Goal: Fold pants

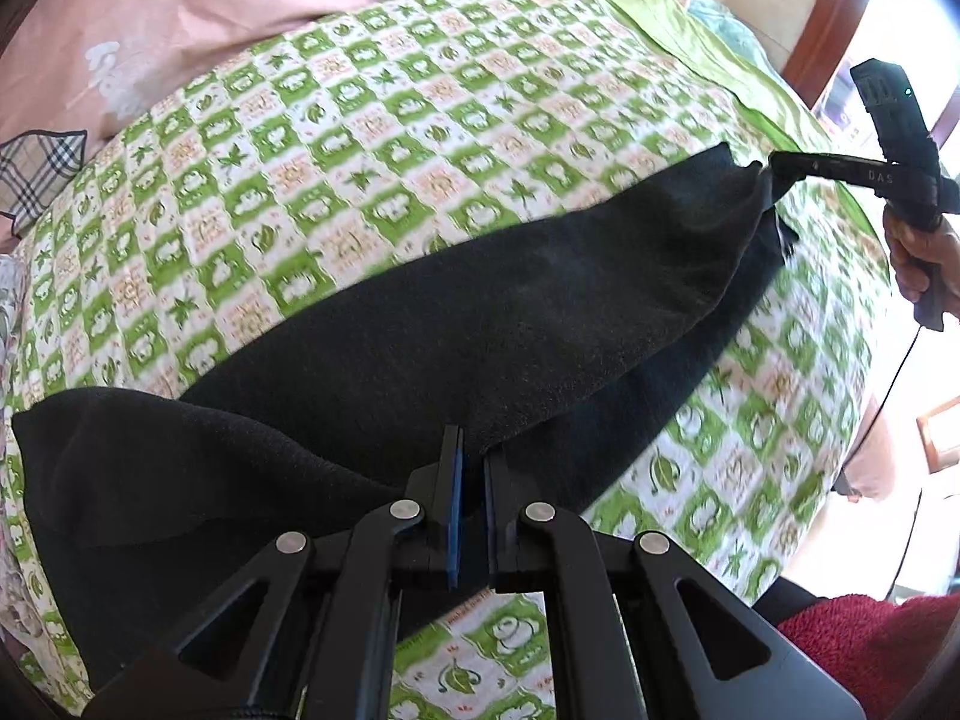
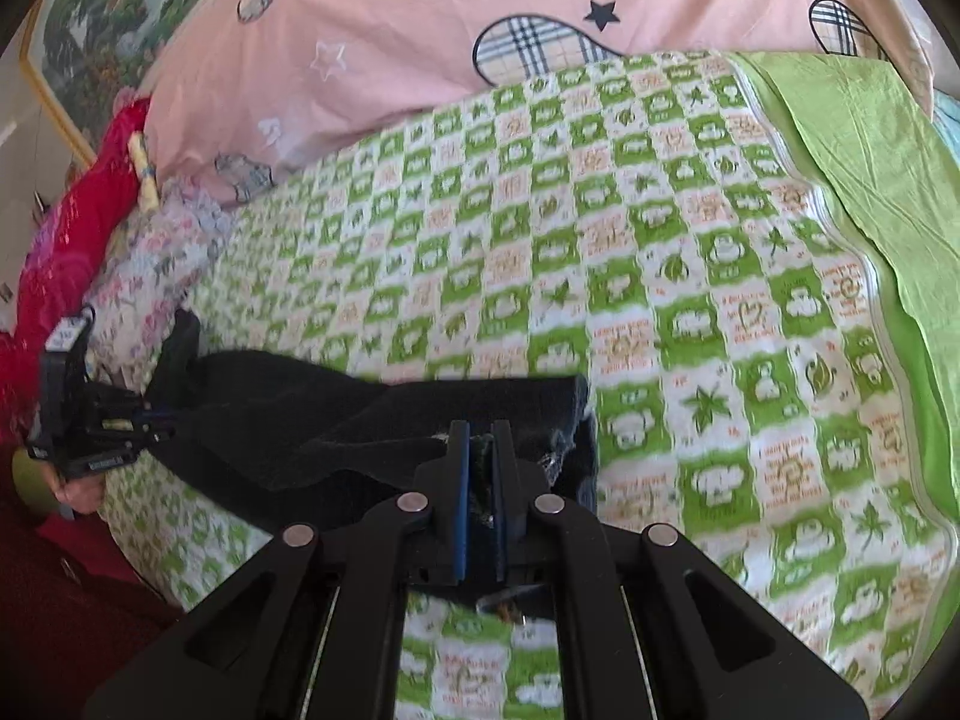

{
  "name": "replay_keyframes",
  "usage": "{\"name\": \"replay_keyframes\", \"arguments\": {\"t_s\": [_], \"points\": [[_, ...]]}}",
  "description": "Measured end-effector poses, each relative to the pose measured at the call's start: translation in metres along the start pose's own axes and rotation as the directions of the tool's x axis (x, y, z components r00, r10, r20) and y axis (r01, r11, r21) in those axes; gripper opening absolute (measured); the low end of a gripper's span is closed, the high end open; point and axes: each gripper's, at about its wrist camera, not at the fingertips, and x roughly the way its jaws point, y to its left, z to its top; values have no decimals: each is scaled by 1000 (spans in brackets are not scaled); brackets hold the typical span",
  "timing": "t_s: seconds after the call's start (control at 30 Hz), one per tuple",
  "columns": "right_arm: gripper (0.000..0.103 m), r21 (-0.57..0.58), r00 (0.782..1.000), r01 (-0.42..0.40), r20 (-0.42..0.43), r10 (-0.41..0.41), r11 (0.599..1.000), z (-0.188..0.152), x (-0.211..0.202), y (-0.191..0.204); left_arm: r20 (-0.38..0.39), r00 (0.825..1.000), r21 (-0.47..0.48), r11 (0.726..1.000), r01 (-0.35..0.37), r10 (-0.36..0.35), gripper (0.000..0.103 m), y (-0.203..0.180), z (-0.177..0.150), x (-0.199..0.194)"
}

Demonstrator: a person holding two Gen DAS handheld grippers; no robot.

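Observation:
The black pants (image 1: 480,324) lie stretched across the green-and-white checked bedspread (image 1: 360,138). My left gripper (image 1: 474,450) is shut on one end of the pants, near the bed's front edge. My right gripper (image 2: 480,438) is shut on the other end of the pants (image 2: 372,426). In the left wrist view the right gripper (image 1: 774,171) shows at the far right, pinching the raised corner of the cloth. In the right wrist view the left gripper (image 2: 174,417) shows at the far left, holding the cloth. The pants hang slightly lifted between the two grippers.
A pink quilt (image 2: 480,6) with plaid patches lies along the back of the bed. A plain green sheet (image 2: 870,150) lies at the right. Red cloth (image 2: 66,252) and floral fabric (image 2: 156,246) lie at the left. A red towel (image 1: 870,642) sits by the bed's near edge.

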Motion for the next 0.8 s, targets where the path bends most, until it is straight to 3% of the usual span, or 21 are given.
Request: {"name": "replay_keyframes", "arguments": {"t_s": [0.13, 0.33, 0.43, 0.53, 0.6, 0.7, 0.8], "points": [[7, -4, 994, 84, -67, -84, 996, -20, 15, -9, -21, 1000, 22, 1000, -8, 9, 4, -9, -10, 12], [7, -18, 984, 150, -99, -152, 988, -27, 24, -10, -65, 998, 17, 1000, -14, 15, 5, -12, -22, 33], [15, 0, 979, 185, -88, -184, 983, -25, 17, -6, -86, 996, -6, 1000, -8, 8, 8, -10, -26, 38], [30, 46, 982, 186, -31, -184, 982, -18, 5, 2, -90, 996, -44, 999, 16, -20, 15, -5, -28, 33], [45, 75, 986, 162, 34, -164, 984, -12, -7, 9, -89, 995, -84, 995, 44, -51, 22, 1, -29, 25], [50, 109, 989, 82, 112, -94, 991, -2, -14, 26, -77, 996, -138, 990, 43, -54, 42, 8, -31, 11], [50, 103, 992, 5, 126, -18, 995, 8, 0, 47, -61, 998, -217, 976, 12, -26, 54, 24, -34, -6]]}}
